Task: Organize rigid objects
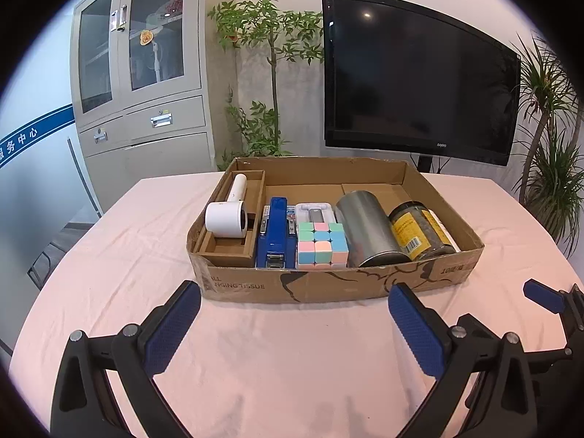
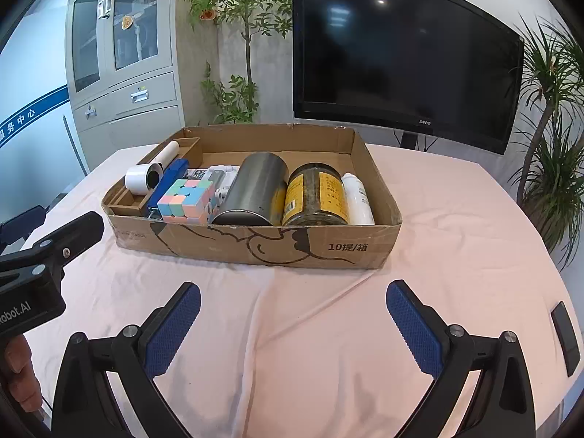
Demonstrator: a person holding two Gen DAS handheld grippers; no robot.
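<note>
A shallow cardboard box (image 1: 328,284) (image 2: 255,248) sits on the pink table. Inside lie a white hair dryer (image 1: 226,219) (image 2: 144,179), a blue stapler (image 1: 275,235) (image 2: 168,186), a pastel cube (image 1: 321,244) (image 2: 186,197), a metal can (image 1: 368,233) (image 2: 255,189), a yellow-labelled jar (image 1: 419,233) (image 2: 317,197) and a white bottle (image 2: 357,200). My left gripper (image 1: 294,323) is open and empty, in front of the box. My right gripper (image 2: 292,321) is open and empty, also in front of it.
A black phone-like slab (image 2: 565,339) lies on the cloth at the right edge. A television (image 1: 419,76) stands behind the table, potted plants (image 1: 551,168) at the right, a grey cabinet (image 1: 142,73) at the left. The right gripper's finger (image 1: 544,297) shows in the left wrist view.
</note>
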